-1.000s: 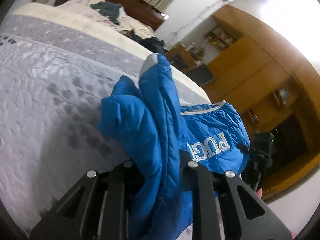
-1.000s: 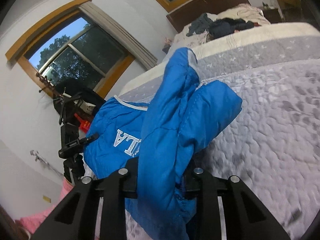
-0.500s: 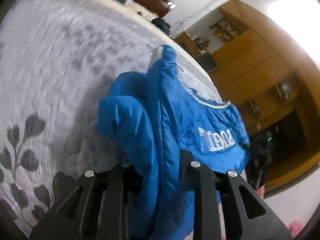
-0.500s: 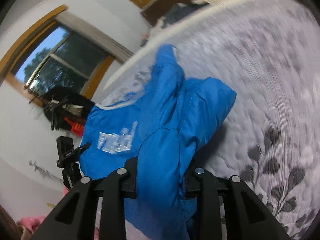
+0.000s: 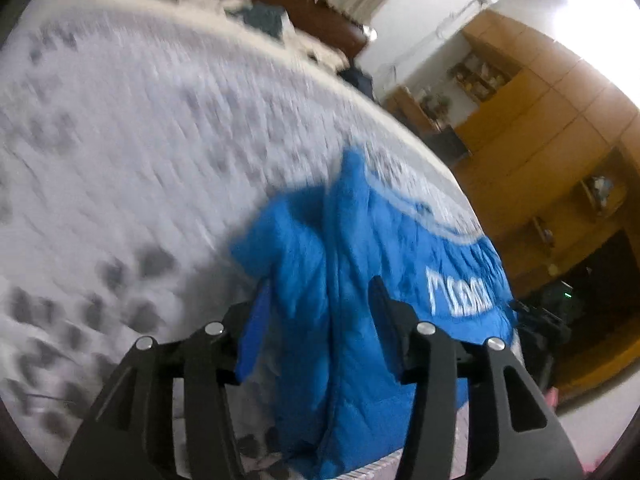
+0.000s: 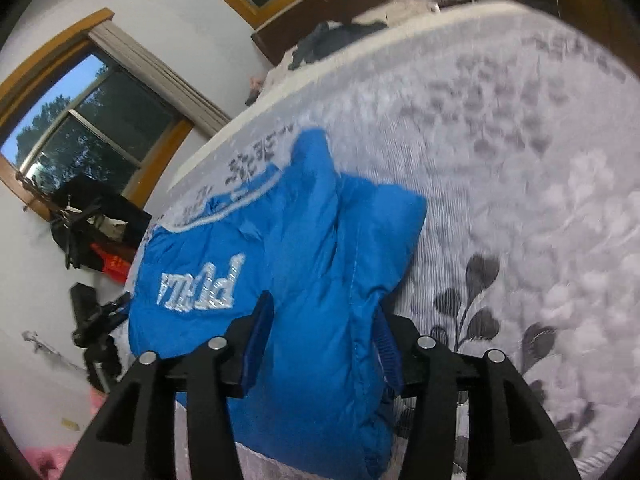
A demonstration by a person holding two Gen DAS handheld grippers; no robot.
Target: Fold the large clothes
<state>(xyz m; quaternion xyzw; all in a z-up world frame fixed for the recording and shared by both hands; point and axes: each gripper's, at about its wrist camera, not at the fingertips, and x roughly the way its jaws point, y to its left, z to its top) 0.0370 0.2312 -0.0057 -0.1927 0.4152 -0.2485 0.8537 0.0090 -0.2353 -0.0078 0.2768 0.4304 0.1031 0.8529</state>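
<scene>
Jacket (image 6: 320,280) lies on bed (image 6: 520,140) btwn both claws; clothes pile (image 6: 336,38) behind, prob. by headboard (image 6: 360,4).

Bright blue jacket (image 6: 304,264) with white lettering, grey-white bedspread (image 6: 520,160) with dark leaf print

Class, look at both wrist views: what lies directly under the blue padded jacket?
Under the blue jacket lies the grey quilted bedspread with its dark leaf print, visible all around it. The patch directly beneath is covered, so anything there cannot be seen.
</scene>
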